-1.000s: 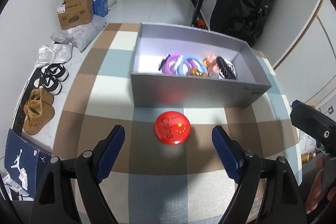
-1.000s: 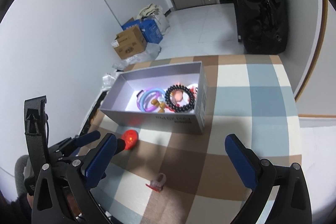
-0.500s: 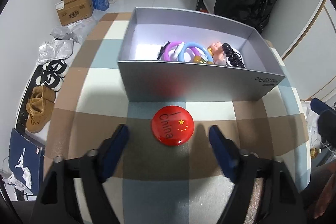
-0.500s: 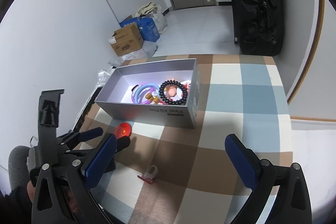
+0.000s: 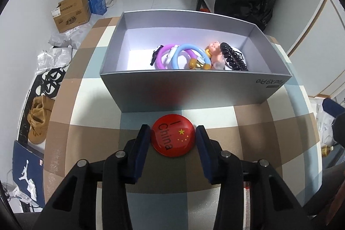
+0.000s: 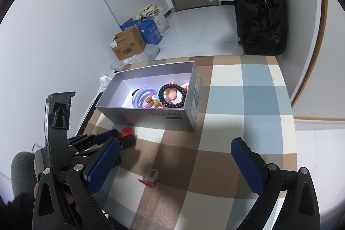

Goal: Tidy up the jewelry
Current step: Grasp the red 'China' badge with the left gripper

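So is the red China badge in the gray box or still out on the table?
Out. The red badge lies on the checked tablecloth before the gray box.

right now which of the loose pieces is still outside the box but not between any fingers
The small clear-and-red clip, lying alone on the checked cloth. The red badge is also outside, but sits between the left gripper's fingers.

Red badge (image 5: 173, 135): "China". Grey box (image 6: 172, 118): "Find X9 Pro".

In the right wrist view the left tongs (image 6: 120, 139) cover most of the red badge (image 6: 127, 132); the grey box (image 5: 194, 89) wall cuts off the bracelets (image 5: 181, 56); the small clear-and-red piece (image 6: 149, 178) is too small to identify
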Motion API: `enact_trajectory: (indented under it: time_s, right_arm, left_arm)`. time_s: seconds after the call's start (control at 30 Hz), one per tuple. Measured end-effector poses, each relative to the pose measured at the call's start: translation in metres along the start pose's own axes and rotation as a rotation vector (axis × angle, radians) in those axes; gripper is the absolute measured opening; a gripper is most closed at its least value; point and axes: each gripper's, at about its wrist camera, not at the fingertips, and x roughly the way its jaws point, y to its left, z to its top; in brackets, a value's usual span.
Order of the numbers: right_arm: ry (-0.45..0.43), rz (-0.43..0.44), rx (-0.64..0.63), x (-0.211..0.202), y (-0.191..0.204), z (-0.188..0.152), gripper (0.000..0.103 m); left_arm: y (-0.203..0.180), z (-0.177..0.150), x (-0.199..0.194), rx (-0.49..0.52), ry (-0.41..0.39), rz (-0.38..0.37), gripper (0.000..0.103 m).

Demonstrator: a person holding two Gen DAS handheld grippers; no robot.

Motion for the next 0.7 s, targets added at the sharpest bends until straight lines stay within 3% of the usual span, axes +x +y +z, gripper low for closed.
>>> enact_trajectory:
  time_s: [0.23, 0.4, 0.7]
  right_arm:
    - [0.002, -0.004, -0.001, 0.001, 0.0, 0.0, 0.103]
    - [0.013, -0.014, -0.013, 0.003, 0.001, -0.002, 0.103]
    - [0.077, -0.066, -0.141, 0.015, 0.015, -0.02, 0.103]
  left_arm:
    - [0.001, 0.0, -0.001, -0.007, 0.012, -0.014, 0.037]
    - [-0.001, 0.0, -0.003, -0.009, 0.045, -0.082, 0.037]
    - [0.007, 0.004, -0.032, -0.072, -0.009, -0.153, 0.037]
